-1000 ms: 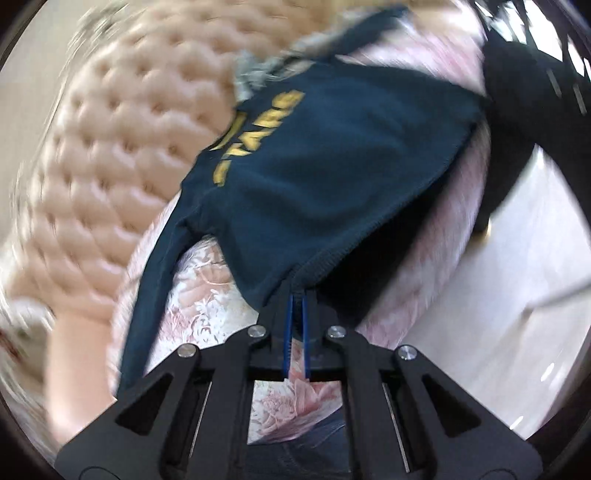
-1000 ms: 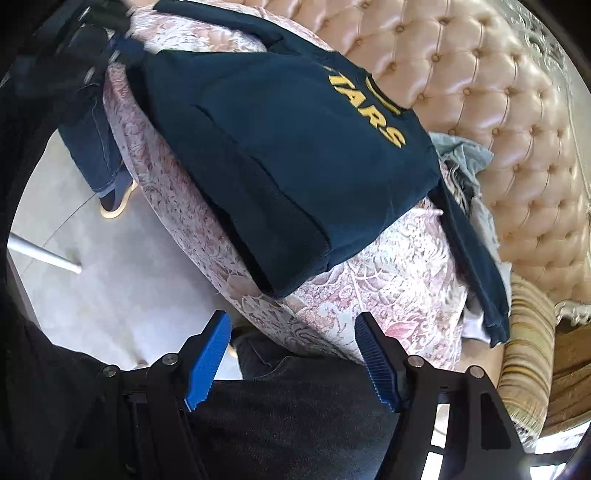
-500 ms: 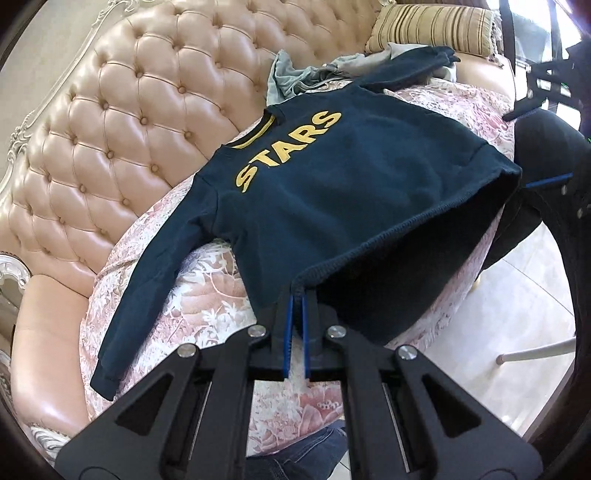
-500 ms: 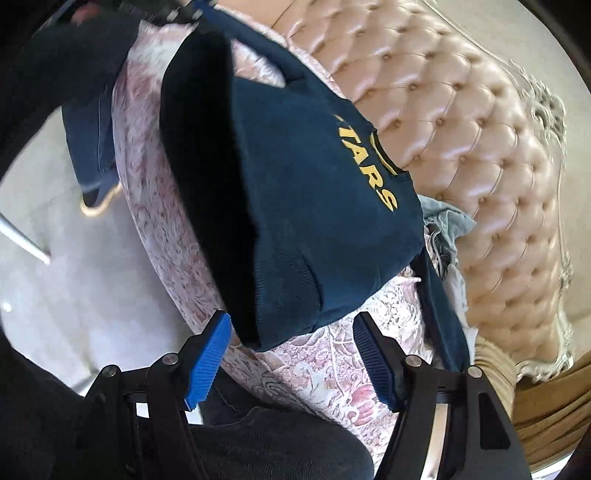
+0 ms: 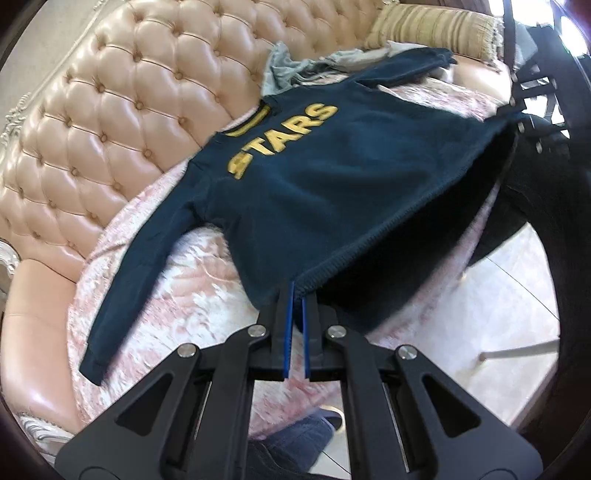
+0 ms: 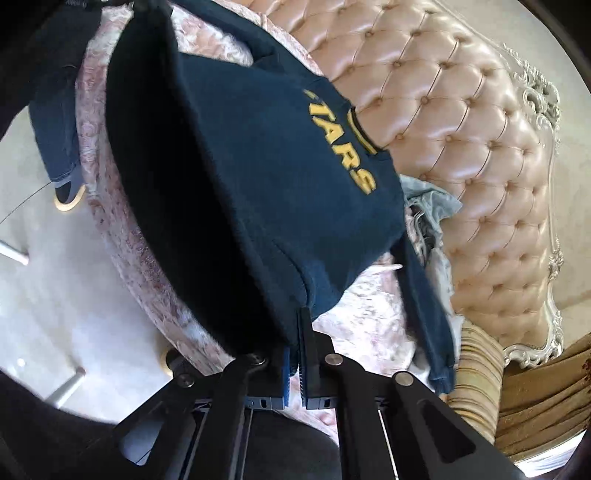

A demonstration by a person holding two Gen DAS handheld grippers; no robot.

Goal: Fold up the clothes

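At hem corners, left hand-held gripper, right hand-held gripper clamping sweatshirt

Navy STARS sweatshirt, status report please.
Left gripper shut on hem of the navy STARS sweatshirt. Right gripper just closed on hem too. Grey garment pile behind collar, not blocking.

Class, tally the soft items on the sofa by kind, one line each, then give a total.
Navy STARS sweatshirt: 1
Crumpled grey garments: 1 heap, number unclear
Striped cushion: 1
Pink floral cover: 1
Total: 4
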